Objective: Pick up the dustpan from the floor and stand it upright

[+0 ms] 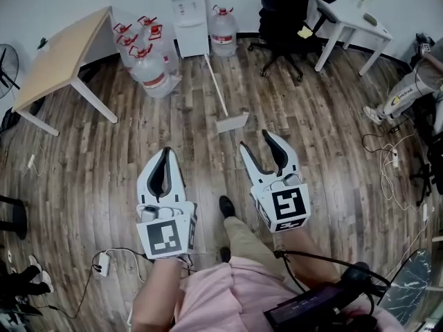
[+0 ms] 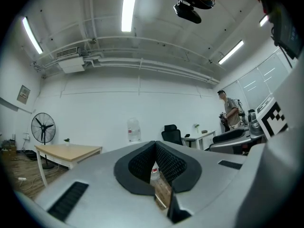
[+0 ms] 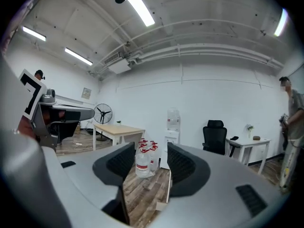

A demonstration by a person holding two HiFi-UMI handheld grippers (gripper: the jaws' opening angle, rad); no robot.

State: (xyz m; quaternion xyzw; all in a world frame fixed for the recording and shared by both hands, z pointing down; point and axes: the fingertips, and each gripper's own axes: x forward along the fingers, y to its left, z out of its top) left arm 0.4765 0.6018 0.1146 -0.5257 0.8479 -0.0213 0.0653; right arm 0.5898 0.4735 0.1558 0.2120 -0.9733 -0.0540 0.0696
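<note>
On the plank floor (image 1: pixel 90 158), just ahead of the right gripper (image 1: pixel 256 141): dustpan (image 1: pixel 232 122), lying down, long handle pointing toward the water dispenser (image 1: pixel 188 12) at the far wall. Right gripper's jaws apart, empty; left gripper (image 1: pixel 165 152) pressed closed on nothing. Left of the handle, clustered water bottles (image 1: pixel 147 57); farther right, office chair (image 1: pixel 284 16) and white desk (image 1: pixel 349 23). Only bare planks between grippers and pan.

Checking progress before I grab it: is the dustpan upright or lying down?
Lying down: the dustpan rests on the floor, its long handle flat, pointing toward the water dispenser.
</note>
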